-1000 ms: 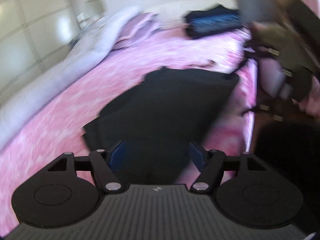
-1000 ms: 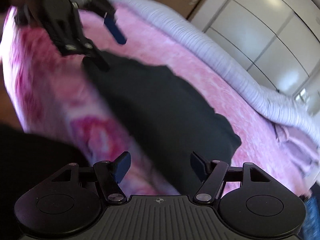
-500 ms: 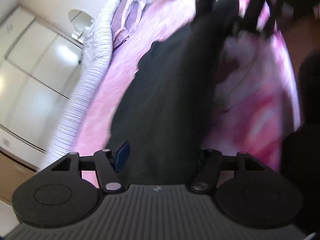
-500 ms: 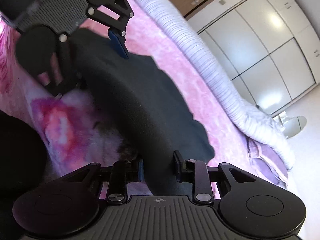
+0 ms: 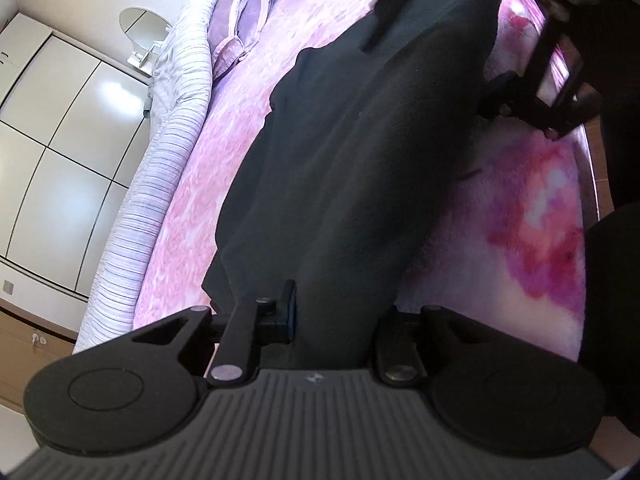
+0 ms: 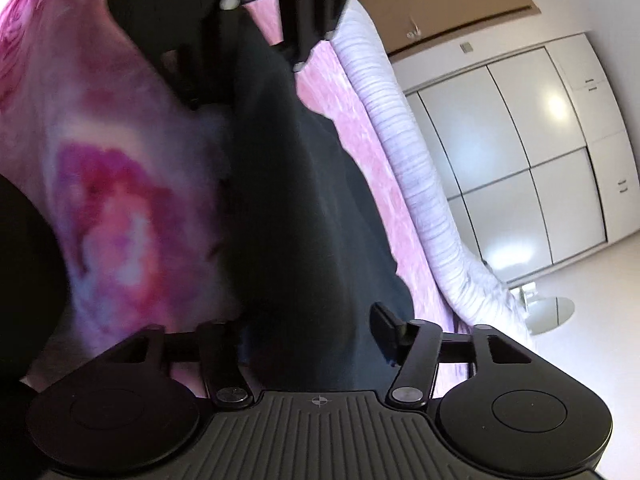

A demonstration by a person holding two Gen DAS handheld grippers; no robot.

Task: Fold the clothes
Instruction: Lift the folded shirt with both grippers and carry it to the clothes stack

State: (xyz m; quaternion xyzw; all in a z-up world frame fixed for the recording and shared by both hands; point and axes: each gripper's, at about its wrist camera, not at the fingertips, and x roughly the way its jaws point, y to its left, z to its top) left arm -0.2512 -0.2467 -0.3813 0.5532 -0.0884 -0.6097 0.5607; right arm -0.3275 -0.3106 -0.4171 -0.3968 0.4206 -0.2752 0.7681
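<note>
Black garment [image 5: 360,152] lies along pink bed [image 5: 532,216]. Left gripper [image 5: 336,312] jaws have just closed on its near end; right gripper [image 6: 316,328] jaws have reopened astride the cloth, not gripping. Fold awaits second grip.

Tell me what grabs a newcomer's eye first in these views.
A long black garment stretches across the pink floral bedspread, between the left gripper and the right gripper. A striped lilac duvet runs along the bed's far edge, with glossy white wardrobe doors behind it.
</note>
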